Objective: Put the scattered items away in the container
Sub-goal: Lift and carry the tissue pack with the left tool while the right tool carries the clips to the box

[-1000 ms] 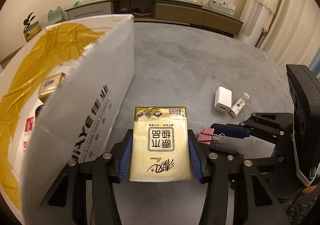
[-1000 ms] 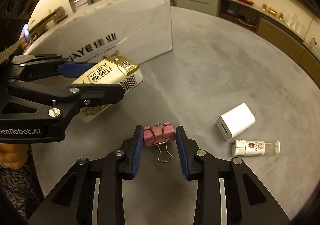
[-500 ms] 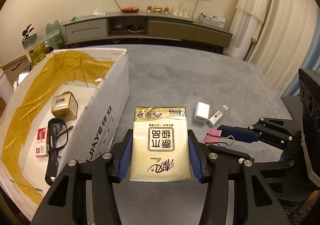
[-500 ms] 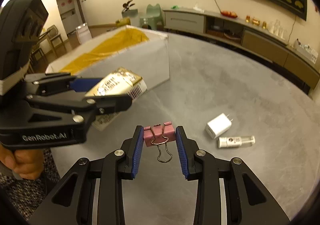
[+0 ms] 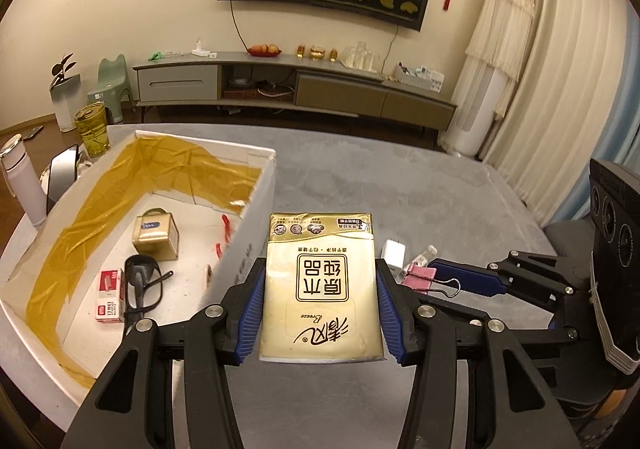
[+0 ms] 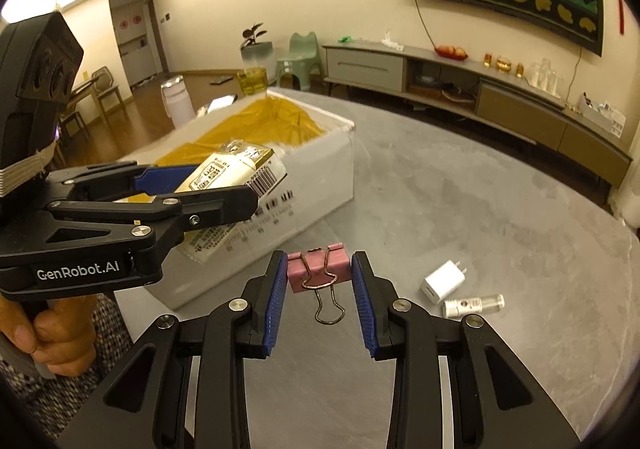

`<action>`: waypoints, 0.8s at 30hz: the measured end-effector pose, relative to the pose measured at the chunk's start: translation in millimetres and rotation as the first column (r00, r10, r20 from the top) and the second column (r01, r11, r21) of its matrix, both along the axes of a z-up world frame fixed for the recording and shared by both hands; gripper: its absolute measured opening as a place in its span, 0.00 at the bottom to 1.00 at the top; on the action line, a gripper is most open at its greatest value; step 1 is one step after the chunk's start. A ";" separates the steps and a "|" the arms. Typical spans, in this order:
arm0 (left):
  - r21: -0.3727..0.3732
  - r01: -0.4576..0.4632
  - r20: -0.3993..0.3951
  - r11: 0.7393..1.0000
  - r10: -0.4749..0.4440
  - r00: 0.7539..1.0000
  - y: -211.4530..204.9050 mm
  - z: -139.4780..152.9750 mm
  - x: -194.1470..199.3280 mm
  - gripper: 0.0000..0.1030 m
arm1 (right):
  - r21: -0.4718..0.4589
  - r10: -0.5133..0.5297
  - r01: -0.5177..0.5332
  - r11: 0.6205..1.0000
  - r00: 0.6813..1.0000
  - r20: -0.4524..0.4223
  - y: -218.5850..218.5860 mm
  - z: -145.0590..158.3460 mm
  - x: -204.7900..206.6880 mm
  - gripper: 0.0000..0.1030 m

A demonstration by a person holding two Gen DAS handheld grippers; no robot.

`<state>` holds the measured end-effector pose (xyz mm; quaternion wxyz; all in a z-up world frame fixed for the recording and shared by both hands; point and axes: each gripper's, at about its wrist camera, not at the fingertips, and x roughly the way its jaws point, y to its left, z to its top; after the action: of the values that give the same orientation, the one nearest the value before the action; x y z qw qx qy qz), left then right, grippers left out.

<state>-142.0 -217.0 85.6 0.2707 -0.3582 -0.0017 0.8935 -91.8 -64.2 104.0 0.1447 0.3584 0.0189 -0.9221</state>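
Above the grey table we have lifted both loads up to the rim of the white box. Our left gripper stays clamped on the tissue pack, our right gripper on the pink binder clip. Now the box interior is open below us; charger and small bottle remain.

Both wrist views look forward past own jaws, raised over desk; shared: white box left, charger right.
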 end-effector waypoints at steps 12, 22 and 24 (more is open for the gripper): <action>0.084 -0.053 -0.009 0.995 0.054 0.999 -40.1 18.9 -3.9 0.50 | -0.014 0.020 -0.021 1.000 0.998 -0.060 -32.6 21.9 -0.7 0.34; 0.124 -0.114 0.016 0.986 0.113 0.994 -71.0 20.5 -20.8 0.50 | -0.029 0.012 -0.015 0.999 0.995 -0.102 -51.3 36.1 -12.3 0.34; 0.140 -0.131 0.024 0.981 0.129 0.991 -80.2 21.2 -25.3 0.50 | -0.034 0.009 -0.013 0.999 0.994 -0.109 -54.2 39.0 -16.2 0.34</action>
<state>-167.3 -297.2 106.9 0.2363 -0.3438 -0.0902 0.9044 -108.0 -118.3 143.0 0.1549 0.3051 0.0127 -0.9395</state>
